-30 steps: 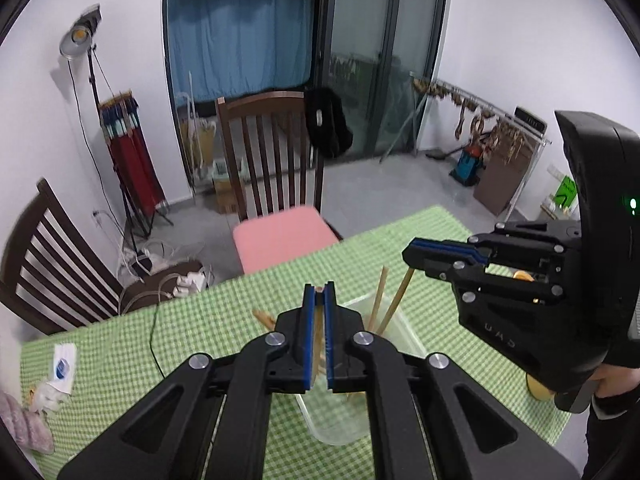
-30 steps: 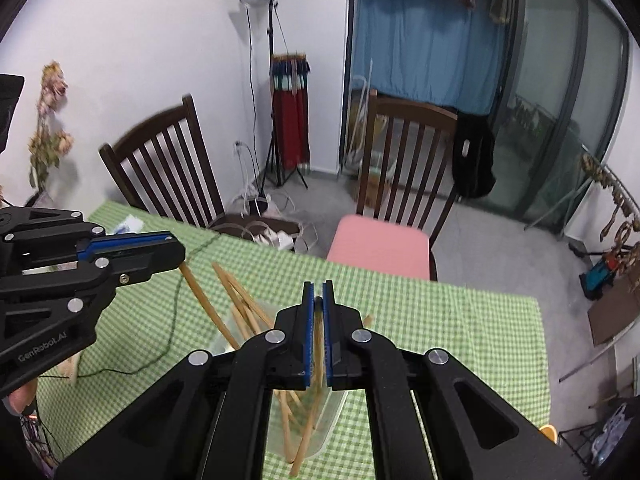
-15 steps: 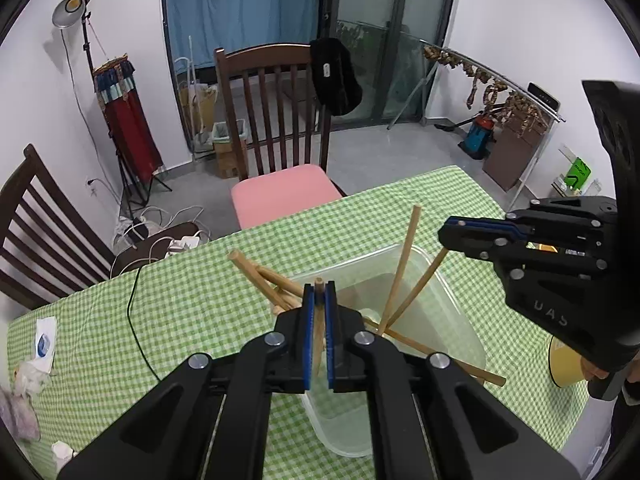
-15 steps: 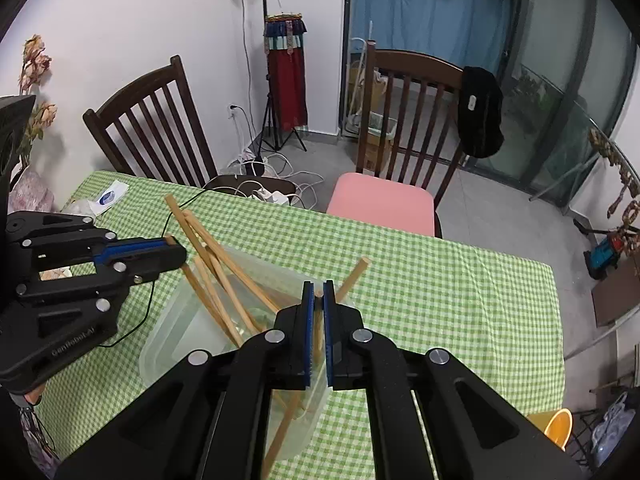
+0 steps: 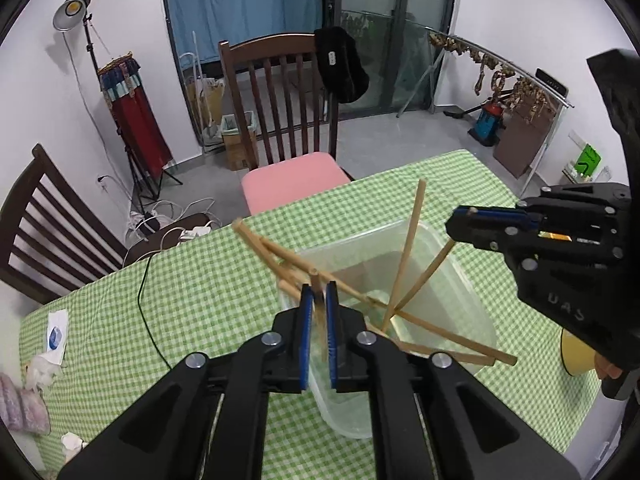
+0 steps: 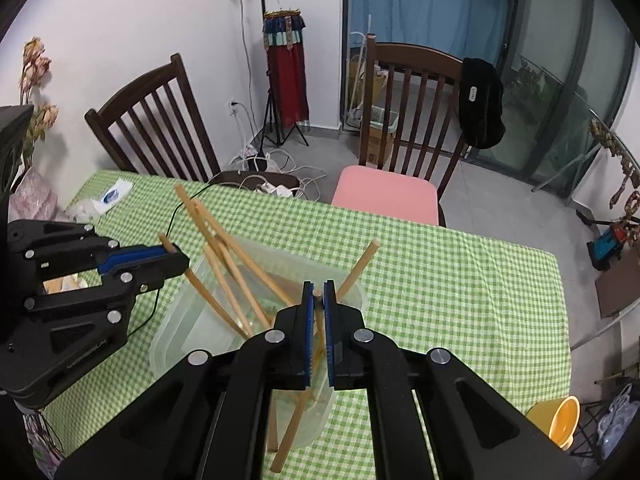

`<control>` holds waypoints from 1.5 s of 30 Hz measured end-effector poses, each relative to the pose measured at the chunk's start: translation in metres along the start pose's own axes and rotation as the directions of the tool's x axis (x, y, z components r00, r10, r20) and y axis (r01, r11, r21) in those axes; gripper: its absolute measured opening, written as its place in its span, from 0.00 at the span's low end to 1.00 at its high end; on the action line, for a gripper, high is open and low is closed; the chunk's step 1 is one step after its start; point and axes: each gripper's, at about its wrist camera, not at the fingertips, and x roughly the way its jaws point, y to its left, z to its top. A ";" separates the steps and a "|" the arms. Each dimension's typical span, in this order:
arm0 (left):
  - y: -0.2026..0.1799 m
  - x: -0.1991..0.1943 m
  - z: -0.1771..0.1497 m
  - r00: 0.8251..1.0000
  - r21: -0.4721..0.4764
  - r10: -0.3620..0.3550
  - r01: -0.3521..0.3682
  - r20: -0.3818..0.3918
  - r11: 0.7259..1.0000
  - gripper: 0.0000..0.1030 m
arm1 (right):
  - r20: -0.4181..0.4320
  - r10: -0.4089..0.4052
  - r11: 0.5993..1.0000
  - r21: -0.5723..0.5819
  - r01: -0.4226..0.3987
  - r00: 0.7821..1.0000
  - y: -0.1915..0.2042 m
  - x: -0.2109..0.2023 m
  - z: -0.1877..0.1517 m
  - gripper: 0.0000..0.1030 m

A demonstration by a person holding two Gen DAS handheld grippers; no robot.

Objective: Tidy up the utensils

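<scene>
Both grippers hovered above the tub [image 5: 448, 264]: the left gripper [image 5: 319, 300] and the right gripper [image 6: 318, 300] each pinched one chopstick [image 6: 318, 296] in narrow jaws, long axis pointing down into it.

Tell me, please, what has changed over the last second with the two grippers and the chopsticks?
Both views now look down more steeply into the clear container, showing more chopsticks. The left gripper and right gripper each stay clamped on one chopstick above it; nothing was released.
</scene>
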 end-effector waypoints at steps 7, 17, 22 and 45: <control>0.005 -0.024 -0.010 1.000 -0.011 0.020 -0.020 0.023 1.000 0.67 | 0.054 -0.054 0.998 0.018 0.053 0.997 -0.003 -0.026 -0.010 0.77; 0.007 -0.079 -0.037 0.997 -0.018 0.045 -0.043 0.069 0.999 0.73 | 0.091 -0.089 0.995 0.045 0.086 0.992 -0.001 -0.077 -0.030 0.80; 0.009 -0.110 -0.052 0.993 -0.038 0.049 -0.045 0.108 0.998 0.82 | 0.116 -0.103 0.994 0.053 0.098 0.988 0.002 -0.104 -0.048 0.83; -0.011 -0.249 -0.143 0.936 -0.126 0.180 -0.148 0.302 0.981 0.93 | 0.230 -0.120 0.990 0.095 0.100 0.966 0.033 -0.193 -0.126 0.85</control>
